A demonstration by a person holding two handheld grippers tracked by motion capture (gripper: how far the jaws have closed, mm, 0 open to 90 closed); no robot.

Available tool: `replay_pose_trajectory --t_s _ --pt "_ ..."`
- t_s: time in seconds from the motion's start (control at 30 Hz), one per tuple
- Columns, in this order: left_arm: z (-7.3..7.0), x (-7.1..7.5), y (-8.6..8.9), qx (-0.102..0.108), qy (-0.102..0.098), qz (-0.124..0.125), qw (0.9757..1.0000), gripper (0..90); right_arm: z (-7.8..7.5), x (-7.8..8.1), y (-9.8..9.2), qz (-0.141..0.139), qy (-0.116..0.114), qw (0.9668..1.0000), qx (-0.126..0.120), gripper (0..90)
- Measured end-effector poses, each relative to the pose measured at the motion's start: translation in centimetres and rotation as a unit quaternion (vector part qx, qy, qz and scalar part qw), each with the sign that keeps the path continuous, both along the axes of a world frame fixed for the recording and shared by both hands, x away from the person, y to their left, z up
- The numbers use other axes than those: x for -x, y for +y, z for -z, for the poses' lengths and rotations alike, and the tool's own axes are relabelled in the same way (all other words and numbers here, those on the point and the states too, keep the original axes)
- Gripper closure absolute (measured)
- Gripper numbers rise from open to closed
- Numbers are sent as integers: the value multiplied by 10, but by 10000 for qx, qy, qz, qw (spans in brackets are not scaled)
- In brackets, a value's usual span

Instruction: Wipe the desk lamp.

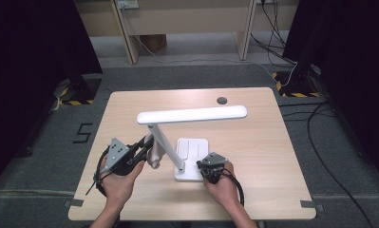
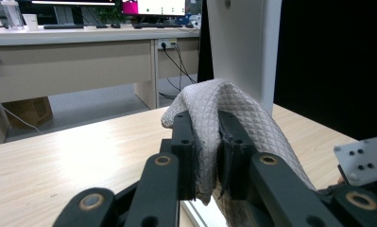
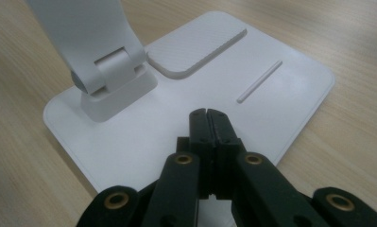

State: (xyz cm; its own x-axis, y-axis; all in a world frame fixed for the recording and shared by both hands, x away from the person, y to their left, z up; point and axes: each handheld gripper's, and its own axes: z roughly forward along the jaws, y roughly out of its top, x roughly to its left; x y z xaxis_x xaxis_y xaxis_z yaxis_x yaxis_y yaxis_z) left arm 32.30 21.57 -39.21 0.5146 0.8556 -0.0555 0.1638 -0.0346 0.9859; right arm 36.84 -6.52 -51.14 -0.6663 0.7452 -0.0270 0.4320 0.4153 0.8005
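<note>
Left gripper pinches a grey quilted cloth against the white desk lamp's slanted arm, seemingly to wipe it. Right gripper, jaws together and empty, presses the lamp's flat white base, probably steadying it on the tabletop. Cloth-to-arm contact is hard to judge.

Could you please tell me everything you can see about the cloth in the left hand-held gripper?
The cloth is a light grey, quilted fabric with a diamond pattern, soft and crumpled. The left hand-held gripper clamps a fold of it between its shut jaws, so it bulges above them and drapes down one side. It sits beside the white desk lamp; whether it touches the lamp's arm is unclear.
</note>
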Motion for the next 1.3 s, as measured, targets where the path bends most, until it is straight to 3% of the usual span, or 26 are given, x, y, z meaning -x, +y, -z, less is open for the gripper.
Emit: replay_pose_trajectory --t_s 0.63,1.3 --pt "22 -4 -5 -122 168 132 9997 787 0 0 0 -4 -33 10000 21 900" --pt "54 -9 -14 -310 504 254 9979 787 0 0 0 7 -22 10000 -2 900"
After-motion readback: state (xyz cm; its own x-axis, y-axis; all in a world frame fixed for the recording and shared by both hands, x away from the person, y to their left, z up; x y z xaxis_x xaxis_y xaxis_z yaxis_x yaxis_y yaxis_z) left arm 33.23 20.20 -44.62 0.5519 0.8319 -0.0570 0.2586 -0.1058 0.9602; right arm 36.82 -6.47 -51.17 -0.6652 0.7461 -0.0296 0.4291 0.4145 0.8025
